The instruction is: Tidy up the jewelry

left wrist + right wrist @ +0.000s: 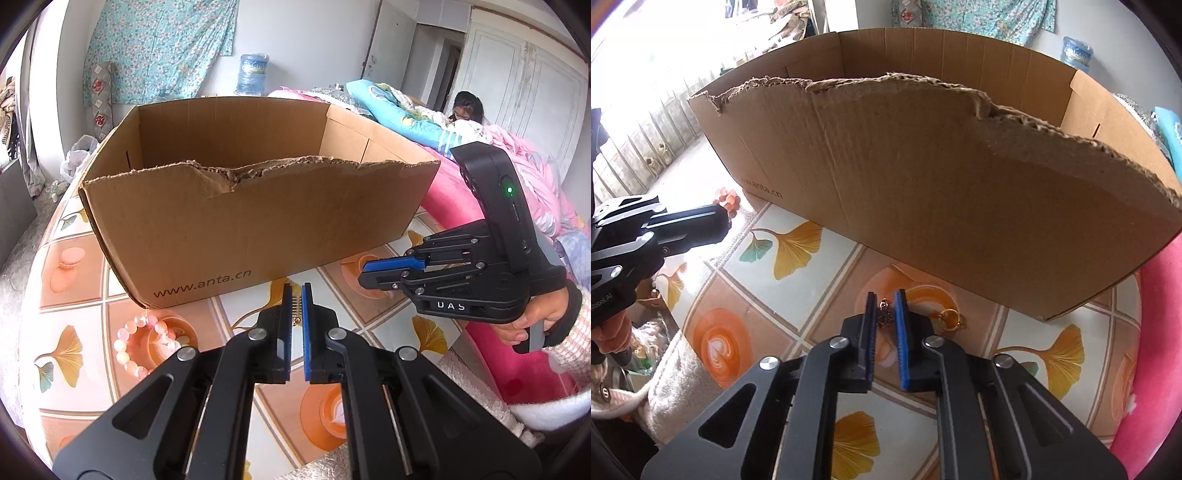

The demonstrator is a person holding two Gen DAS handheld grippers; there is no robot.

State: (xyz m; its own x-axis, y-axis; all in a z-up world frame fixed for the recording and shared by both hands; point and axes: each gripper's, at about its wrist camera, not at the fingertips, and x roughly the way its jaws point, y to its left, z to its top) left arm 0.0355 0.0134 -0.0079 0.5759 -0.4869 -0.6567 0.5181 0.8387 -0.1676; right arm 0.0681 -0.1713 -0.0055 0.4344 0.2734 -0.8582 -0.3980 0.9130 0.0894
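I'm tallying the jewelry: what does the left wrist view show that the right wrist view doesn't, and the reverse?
Only the left wrist view: a gold toothed piece between the left tongs.
Only the right wrist view: a gold chain between the right tongs, and a gold ring lying on the tablecloth.
Both: the cardboard box and the pink bead bracelet, which is mostly hidden in the right wrist view.

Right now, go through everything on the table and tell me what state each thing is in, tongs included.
Cardboard box: open at the top, near wall torn ragged, contents hidden.
Pink bead bracelet: lying on the tablecloth beside the box.
Gold ring: lying loose on the tablecloth.
Left tongs: shut on a small gold clasp piece.
Right tongs: shut on a gold chain.
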